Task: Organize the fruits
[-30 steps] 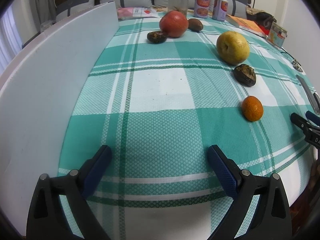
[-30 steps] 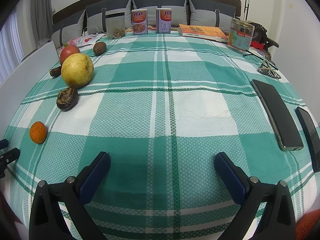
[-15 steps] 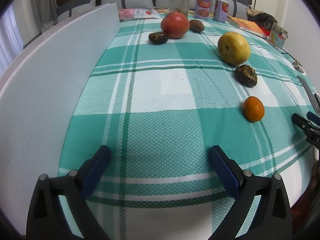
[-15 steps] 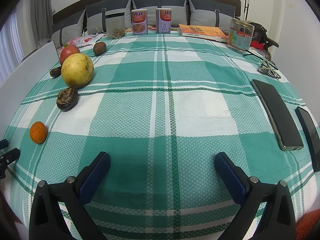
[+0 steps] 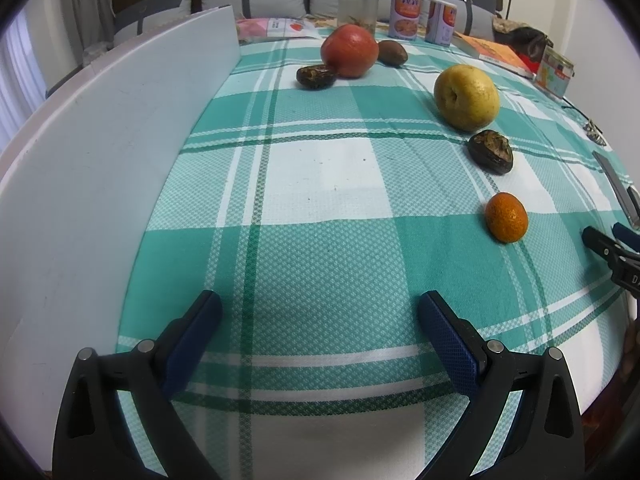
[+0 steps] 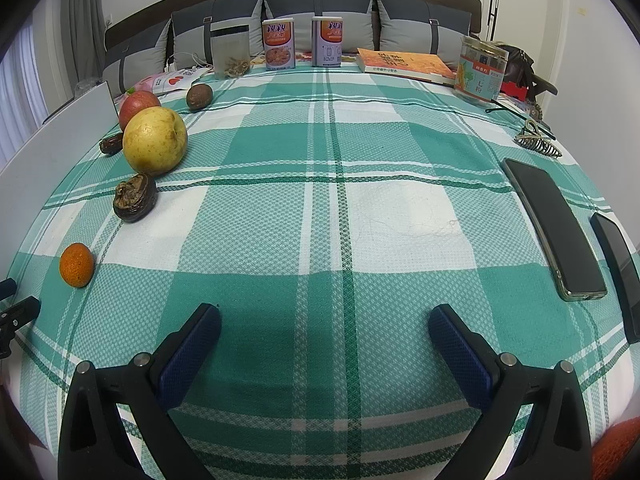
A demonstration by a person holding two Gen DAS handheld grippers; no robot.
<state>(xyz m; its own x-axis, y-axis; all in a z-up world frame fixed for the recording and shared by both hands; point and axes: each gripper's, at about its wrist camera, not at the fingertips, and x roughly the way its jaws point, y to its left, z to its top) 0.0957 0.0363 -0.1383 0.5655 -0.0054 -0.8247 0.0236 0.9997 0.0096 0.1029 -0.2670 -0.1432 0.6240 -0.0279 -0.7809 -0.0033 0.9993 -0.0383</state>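
Fruits lie in a curved line on a green-and-white checked tablecloth (image 5: 320,184). A small orange (image 5: 506,217) (image 6: 76,265) is nearest, then a dark wrinkled fruit (image 5: 491,151) (image 6: 135,197), a yellow pear (image 5: 467,97) (image 6: 155,140), a red apple (image 5: 349,50) (image 6: 138,105), another dark wrinkled fruit (image 5: 315,76) (image 6: 111,145) and a brown round fruit (image 5: 392,53) (image 6: 199,97). My left gripper (image 5: 318,322) stands open above the near cloth, holding nothing. My right gripper (image 6: 324,334) is open too, empty, to the right of the fruits.
A white board (image 5: 100,160) stands along the table's left side. Two cans (image 6: 279,44), a clear jar (image 6: 231,53), a book (image 6: 404,65) and a labelled jar (image 6: 480,73) stand at the back. Two phones (image 6: 554,222) and a hair clip (image 6: 536,143) lie at right.
The left wrist view has shifted very slightly; fruits sit a touch lower and to the right in it. The right gripper has not moved. Both stay open.
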